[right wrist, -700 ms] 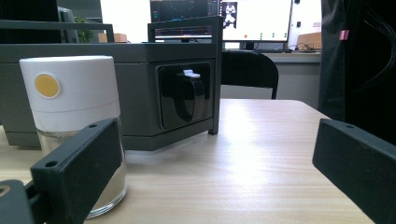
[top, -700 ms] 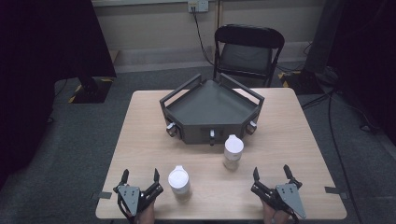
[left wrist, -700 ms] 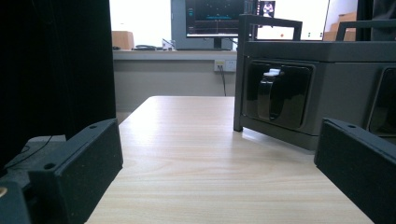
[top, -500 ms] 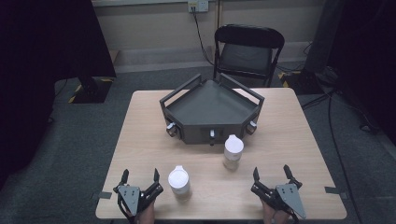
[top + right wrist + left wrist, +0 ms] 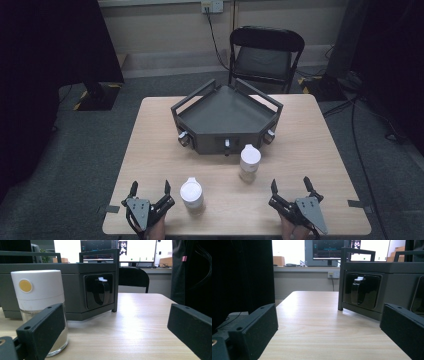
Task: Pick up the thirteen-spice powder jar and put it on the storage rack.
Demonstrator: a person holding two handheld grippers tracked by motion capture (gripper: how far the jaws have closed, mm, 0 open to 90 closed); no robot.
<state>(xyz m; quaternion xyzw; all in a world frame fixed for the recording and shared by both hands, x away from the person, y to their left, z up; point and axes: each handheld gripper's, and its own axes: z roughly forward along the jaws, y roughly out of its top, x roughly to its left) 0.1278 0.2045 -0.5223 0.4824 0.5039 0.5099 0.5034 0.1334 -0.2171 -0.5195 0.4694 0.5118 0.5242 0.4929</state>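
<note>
**Both grippers released at table's near edge**

L gripper (image 5: pixel 150 189) at 7 o'clock, jaws wide, nothing betw them. R gripper (image 5: pixel 291 185) at 5 o'clock, also spread, empty. Near white-capped jar (image 5: pixel 191 195) stands just right of L gripper at 6 o'clock. Second white-capped jar (image 5: pixel 249 162) sits toward center, in front of grey tray (image 5: pixel 227 107). Both jars upright on wooden table (image 5: pixel 150 135).

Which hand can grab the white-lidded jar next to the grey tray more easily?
Probably the right. The right gripper sits open just behind that jar, and the jar shows close by its jaw in the right gripper view. The left gripper is farther off, beside the other jar.
</note>
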